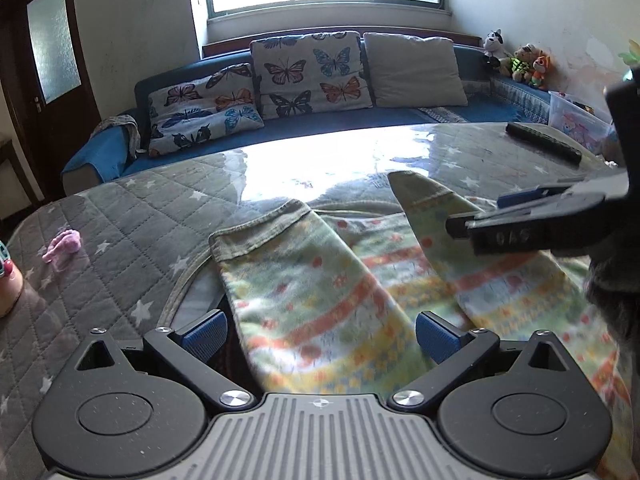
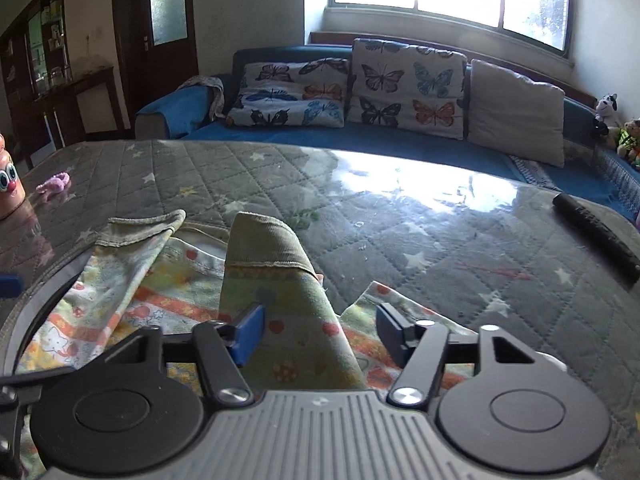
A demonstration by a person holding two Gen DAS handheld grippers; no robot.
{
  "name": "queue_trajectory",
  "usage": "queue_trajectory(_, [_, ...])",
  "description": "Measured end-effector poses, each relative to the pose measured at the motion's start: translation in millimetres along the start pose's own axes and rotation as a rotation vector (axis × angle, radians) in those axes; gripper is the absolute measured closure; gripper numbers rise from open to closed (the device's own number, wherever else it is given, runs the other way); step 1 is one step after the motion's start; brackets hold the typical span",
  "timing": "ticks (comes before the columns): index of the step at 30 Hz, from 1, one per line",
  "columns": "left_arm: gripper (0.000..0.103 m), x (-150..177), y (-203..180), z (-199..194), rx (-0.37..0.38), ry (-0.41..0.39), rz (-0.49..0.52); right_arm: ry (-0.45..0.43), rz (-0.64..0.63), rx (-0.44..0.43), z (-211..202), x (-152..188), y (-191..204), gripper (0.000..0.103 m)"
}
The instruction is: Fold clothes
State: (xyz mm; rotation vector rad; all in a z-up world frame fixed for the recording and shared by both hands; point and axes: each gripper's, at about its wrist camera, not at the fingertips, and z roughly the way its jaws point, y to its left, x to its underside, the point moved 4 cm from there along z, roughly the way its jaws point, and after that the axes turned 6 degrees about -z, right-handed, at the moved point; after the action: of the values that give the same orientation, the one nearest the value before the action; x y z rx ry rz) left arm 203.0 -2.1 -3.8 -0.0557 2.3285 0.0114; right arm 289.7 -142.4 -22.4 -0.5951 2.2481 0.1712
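Both tongs hang spread over a patterned garment lying on the quilted surface.

From the left wrist we see the left tongs [image 1: 320, 334] released, their blue pads either side of one sleeve [image 1: 296, 280] of the pastel striped garment [image 1: 400, 280], which lies flat on the grey star-quilted surface [image 1: 132, 216] near us. This view alone shows the right tongs [image 1: 480, 220] from the side, over the other sleeve [image 1: 440, 216] (their gap is not readable here). The right wrist settles it: the right tongs [image 2: 320, 330] are released, with the green-cuffed sleeve [image 2: 280, 280] rising between the pads, and we cannot tell whether it touches them. Only there do we see the cabinet [image 2: 44, 52] by the door, while the left view alone catches the plastic box [image 1: 576, 120]. A black remote [image 2: 596, 232] and a pink toy [image 2: 54, 184] lie well apart from the garment.
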Motion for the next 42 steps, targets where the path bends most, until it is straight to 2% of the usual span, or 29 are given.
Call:
queue_trajectory(2, [0.011, -7, -2, 7, 0.012, 0.004, -0.01, 0.007, 0.006, -0.025, 4, 1, 0, 0.069])
queue_trajectory(3, [0.013, -10, -3, 10, 0.02, 0.007, -0.015, 0.015, 0.012, -0.038, 4, 2, -1, 0.073])
queue_trajectory(5, [0.017, -15, -6, 20, 0.033, 0.027, -0.017, 0.01, 0.021, -0.043, -1, 5, -4, 0.089])
queue_trajectory(6, [0.022, -15, -6, 25, 0.033, 0.038, -0.014, 0.007, 0.025, -0.045, -3, 7, -5, 0.094])
queue_trajectory(8, [0.029, -15, -7, 34, 0.029, 0.062, -0.007, -0.009, 0.033, -0.039, -12, 8, -8, 0.098])
queue_trajectory(10, [0.049, -13, -7, 41, 0.029, 0.085, -0.005, -0.032, 0.045, -0.029, -26, 9, -12, 0.099])
queue_trajectory(11, [0.054, -12, -6, 44, 0.033, 0.094, -0.007, -0.056, 0.049, -0.014, -40, 10, -17, 0.099])
queue_trajectory(13, [0.078, -8, -3, 46, 0.037, 0.106, -0.009, -0.087, 0.069, 0.005, -60, 12, -25, 0.099])
queue_trajectory(16, [0.093, -4, 1, 41, 0.043, 0.097, -0.007, -0.125, 0.097, 0.048, -91, 22, -40, 0.099])
queue_trajectory(21, [0.098, 1, 19, 19, 0.019, 0.048, -0.036, -0.183, 0.173, 0.141, -146, 47, -70, 0.099])
queue_trajectory(25, [0.1, 9, 45, -9, -0.004, 0.011, -0.098, -0.205, 0.244, 0.24, -186, 78, -95, 0.099])
queue_trajectory(31, [0.102, 35, 94, -66, -0.071, -0.058, -0.205, -0.205, 0.372, 0.35, -228, 132, -124, 0.099])
queue_trajectory(35, [0.102, 55, 121, -86, -0.102, -0.045, -0.248, -0.163, 0.459, 0.403, -245, 175, -136, 0.099])
queue_trajectory(37, [0.101, 58, 124, -89, -0.098, -0.034, -0.247, -0.139, 0.501, 0.426, -252, 196, -140, 0.099])
queue_trajectory(42, [0.099, 44, 101, -82, -0.071, -0.036, -0.196, -0.115, 0.539, 0.523, -266, 217, -144, 0.095])
